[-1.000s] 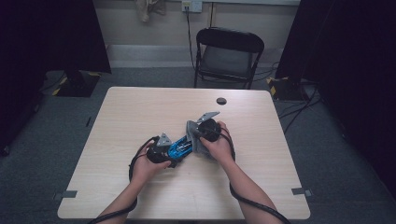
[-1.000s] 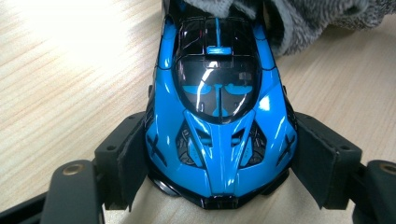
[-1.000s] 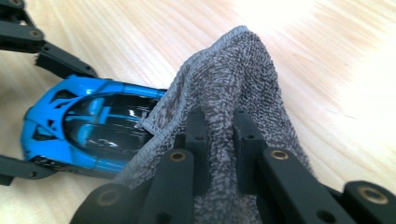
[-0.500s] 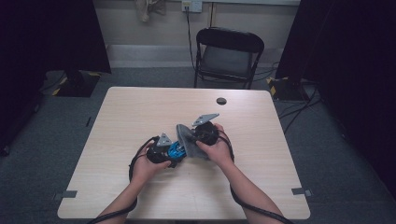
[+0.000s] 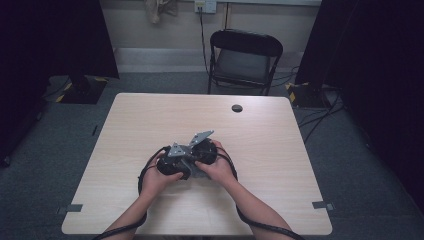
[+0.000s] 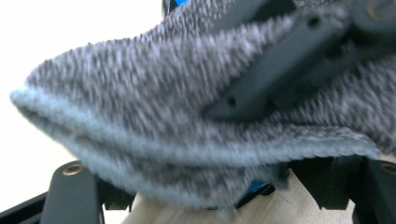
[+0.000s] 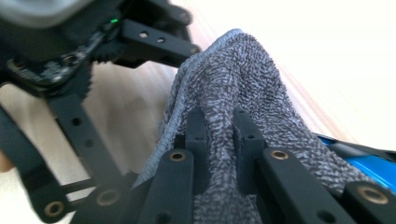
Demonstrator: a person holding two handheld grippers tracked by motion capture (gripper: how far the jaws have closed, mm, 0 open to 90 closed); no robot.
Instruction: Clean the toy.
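Note:
Both hands meet over the middle of the table (image 5: 280, 150). My left gripper (image 5: 175, 161) points right, its jaws standing apart around a long blue thing (image 6: 256, 187) that a grey knitted cloth (image 6: 140, 102) mostly hides. My right gripper (image 7: 219, 126) is shut on a fold of that cloth (image 7: 233, 70), pinching it between both fingers. The blue thing (image 7: 373, 168) peeks out under the cloth beside my right jaws. One finger (image 7: 159, 42) of the left gripper reaches the cloth's top edge. In the high view my right gripper (image 5: 200, 155) sits tight against the left one.
A small black round cap (image 5: 237, 108) lies on the table towards the far edge. A black folding chair (image 5: 245, 55) stands beyond that edge. Cables (image 5: 145, 175) loop from both grippers around the hands. Dark curtains flank the room.
My right hand has slid left with the cloth, up against the left gripper, and now covers the blue thing that showed between them. The left hand has stayed put.

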